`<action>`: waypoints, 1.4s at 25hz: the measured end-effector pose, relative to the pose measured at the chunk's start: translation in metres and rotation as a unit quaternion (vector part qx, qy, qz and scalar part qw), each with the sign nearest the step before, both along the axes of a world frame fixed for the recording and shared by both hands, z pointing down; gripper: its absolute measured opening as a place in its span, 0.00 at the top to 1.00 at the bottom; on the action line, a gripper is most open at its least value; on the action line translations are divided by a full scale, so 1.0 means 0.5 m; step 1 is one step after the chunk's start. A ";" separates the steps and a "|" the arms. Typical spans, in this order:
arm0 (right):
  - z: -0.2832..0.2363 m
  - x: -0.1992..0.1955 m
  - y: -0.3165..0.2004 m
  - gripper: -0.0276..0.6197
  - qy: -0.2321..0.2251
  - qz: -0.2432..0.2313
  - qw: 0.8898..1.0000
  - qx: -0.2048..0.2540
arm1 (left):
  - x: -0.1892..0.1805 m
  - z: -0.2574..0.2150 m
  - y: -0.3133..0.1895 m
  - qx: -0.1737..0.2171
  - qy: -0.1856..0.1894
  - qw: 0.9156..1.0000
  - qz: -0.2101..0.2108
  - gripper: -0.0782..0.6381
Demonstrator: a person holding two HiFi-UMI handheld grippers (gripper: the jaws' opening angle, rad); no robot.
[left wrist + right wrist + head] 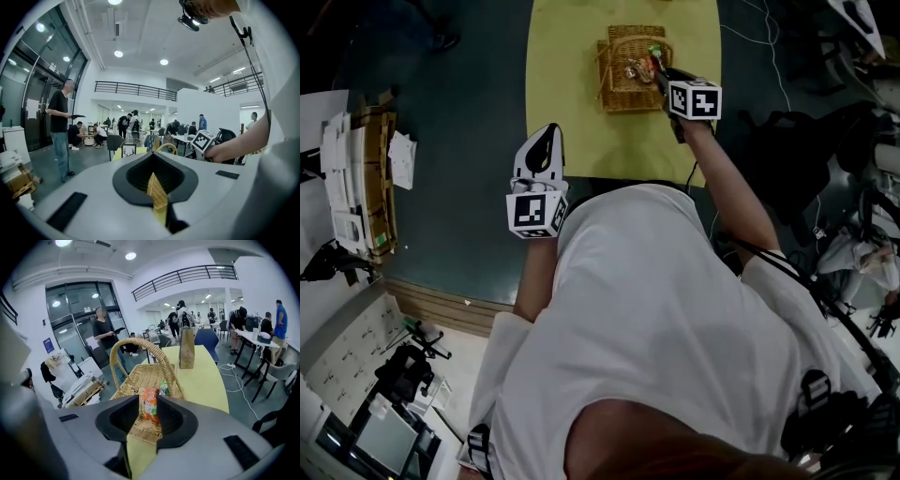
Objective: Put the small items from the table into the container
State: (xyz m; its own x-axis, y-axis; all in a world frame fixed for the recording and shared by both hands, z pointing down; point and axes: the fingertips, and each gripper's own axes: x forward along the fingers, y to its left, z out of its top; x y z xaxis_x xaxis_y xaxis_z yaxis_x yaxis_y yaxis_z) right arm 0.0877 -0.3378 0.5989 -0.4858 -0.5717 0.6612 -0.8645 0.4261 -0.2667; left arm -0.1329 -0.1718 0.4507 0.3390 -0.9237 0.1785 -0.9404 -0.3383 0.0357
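Right tongs (148,398) over wicker basket (132,378) on desk (581,141). Jaws parted about halfway, orange snack packet (149,411) between them, not visibly pinched. Green packet (163,389) already in basket. Left tongs (549,133) closed, empty, at desk's near edge.

Risks as we judge them:
- packet clings to pad, lifts out on withdrawal
- packet lands on near rim, slides onto desk
- tongs snag handle, tip basket
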 end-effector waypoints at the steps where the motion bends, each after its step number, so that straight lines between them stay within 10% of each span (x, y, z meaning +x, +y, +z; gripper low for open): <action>1: -0.008 0.001 0.004 0.77 0.000 -0.003 1.000 0.007 | 0.002 0.000 -0.004 0.001 0.001 1.000 0.002 0.88; 19: -0.272 -0.014 0.146 0.93 -0.125 -0.059 0.978 0.153 | 0.037 -0.010 -0.042 0.003 0.010 0.999 0.040 0.88; 35: -0.302 0.021 0.327 0.94 -0.086 -0.011 0.975 0.205 | 0.071 0.027 -0.003 -0.011 0.019 0.989 0.148 0.88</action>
State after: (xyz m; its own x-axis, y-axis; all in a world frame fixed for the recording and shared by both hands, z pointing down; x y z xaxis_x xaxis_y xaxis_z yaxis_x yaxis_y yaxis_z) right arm 0.0981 -0.1742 0.4479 -0.5840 -0.7594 0.2868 -0.8118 0.5450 -0.2098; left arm -0.0972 -0.1731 0.4641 0.6007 -0.7790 0.1796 -0.7982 -0.5970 0.0805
